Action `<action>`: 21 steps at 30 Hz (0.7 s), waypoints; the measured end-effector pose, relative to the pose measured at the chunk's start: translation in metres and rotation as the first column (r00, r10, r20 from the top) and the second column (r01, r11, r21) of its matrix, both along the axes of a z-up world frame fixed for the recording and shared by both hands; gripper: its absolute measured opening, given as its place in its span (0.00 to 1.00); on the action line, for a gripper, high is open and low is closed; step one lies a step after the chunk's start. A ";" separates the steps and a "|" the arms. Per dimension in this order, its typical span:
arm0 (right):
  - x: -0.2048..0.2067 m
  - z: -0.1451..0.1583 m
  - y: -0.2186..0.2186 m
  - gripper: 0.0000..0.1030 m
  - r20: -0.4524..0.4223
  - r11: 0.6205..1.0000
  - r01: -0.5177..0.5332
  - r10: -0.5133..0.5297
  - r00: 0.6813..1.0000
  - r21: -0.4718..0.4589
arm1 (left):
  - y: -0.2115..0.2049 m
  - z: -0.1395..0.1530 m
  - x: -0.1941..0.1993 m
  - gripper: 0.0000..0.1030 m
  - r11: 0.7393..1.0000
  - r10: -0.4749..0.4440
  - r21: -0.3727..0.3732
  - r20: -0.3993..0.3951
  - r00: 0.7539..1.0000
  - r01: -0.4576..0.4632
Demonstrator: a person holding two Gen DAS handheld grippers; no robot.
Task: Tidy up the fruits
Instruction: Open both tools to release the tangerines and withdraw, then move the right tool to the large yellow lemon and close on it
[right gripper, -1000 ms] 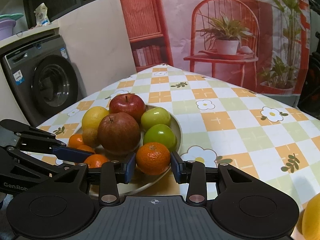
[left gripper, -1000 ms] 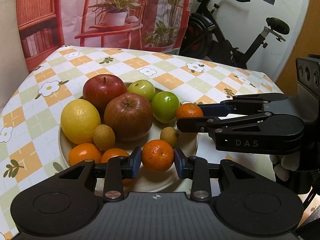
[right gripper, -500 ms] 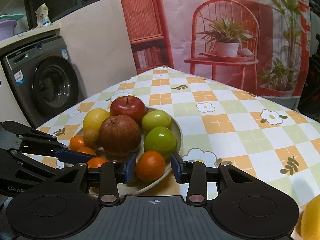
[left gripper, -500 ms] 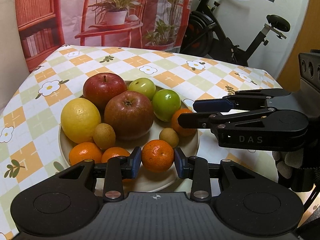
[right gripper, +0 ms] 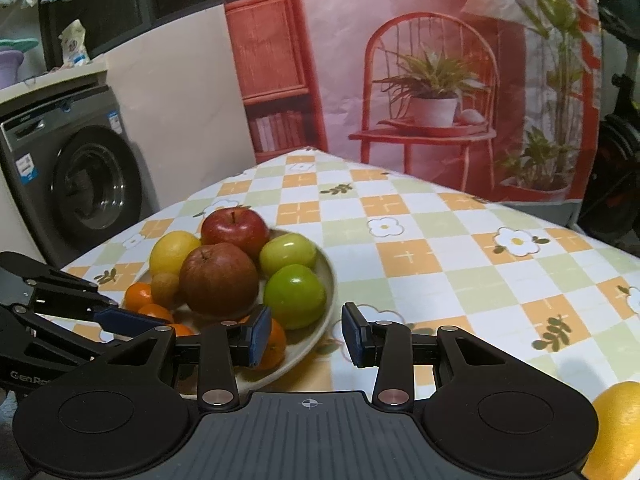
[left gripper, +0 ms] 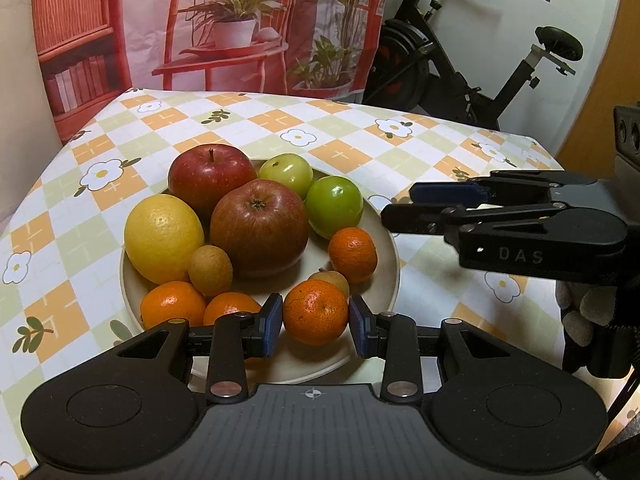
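Your left gripper (left gripper: pixel 315 323) sat at the plate's (left gripper: pixel 386 236) near rim with a mandarin (left gripper: pixel 315 311) between its blue pads, which looked pressed to its sides. Your right gripper (right gripper: pixel 304 336) was empty, jaws apart, beside the plate's right edge. Beyond lay another mandarin (left gripper: pixel 353 254), two red apples (left gripper: pixel 258 227), green fruits (left gripper: pixel 334 206) and a lemon (left gripper: pixel 163 237).
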State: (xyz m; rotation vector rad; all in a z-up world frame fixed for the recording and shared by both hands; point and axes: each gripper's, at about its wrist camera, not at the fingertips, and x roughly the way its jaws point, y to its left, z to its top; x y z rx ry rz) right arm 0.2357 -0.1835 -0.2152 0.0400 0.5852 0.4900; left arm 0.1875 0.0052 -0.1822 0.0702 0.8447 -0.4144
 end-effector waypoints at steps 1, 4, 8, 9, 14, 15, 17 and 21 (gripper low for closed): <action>-0.001 0.001 -0.003 0.35 0.008 1.000 0.007 -0.007 1.000 0.000 | 0.000 0.000 0.000 0.37 1.000 0.001 0.000 0.000 1.000 -0.001; -0.005 0.002 -0.009 0.39 0.032 1.000 0.025 -0.025 0.999 -0.006 | 0.000 0.001 0.000 0.39 1.000 0.005 0.000 0.001 1.000 -0.005; -0.011 0.004 -0.021 0.40 0.078 0.997 0.069 -0.067 0.995 -0.021 | -0.001 0.007 0.000 0.42 1.000 0.018 -0.003 0.024 1.000 -0.018; -0.013 0.005 -0.023 0.40 0.089 0.997 0.079 -0.077 0.993 -0.023 | -0.002 0.009 0.001 0.42 1.000 0.022 -0.009 0.029 0.999 -0.022; -0.024 0.006 -0.044 0.41 0.145 0.991 0.130 -0.122 0.982 -0.042 | -0.007 0.018 0.006 0.42 0.999 0.029 -0.017 0.061 0.998 -0.028; -0.026 0.005 -0.048 0.41 0.150 0.989 0.139 -0.131 0.980 -0.047 | -0.009 0.019 0.008 0.42 0.999 0.029 -0.018 0.063 0.998 -0.027; -0.030 0.002 -0.058 0.41 0.151 0.986 0.162 -0.153 0.977 -0.049 | -0.015 0.022 0.011 0.42 1.000 0.024 -0.020 0.073 0.997 -0.022; -0.039 -0.002 -0.077 0.45 0.162 0.975 0.217 -0.208 0.965 -0.043 | -0.031 0.029 0.015 0.42 1.000 -0.001 -0.018 0.093 0.996 0.003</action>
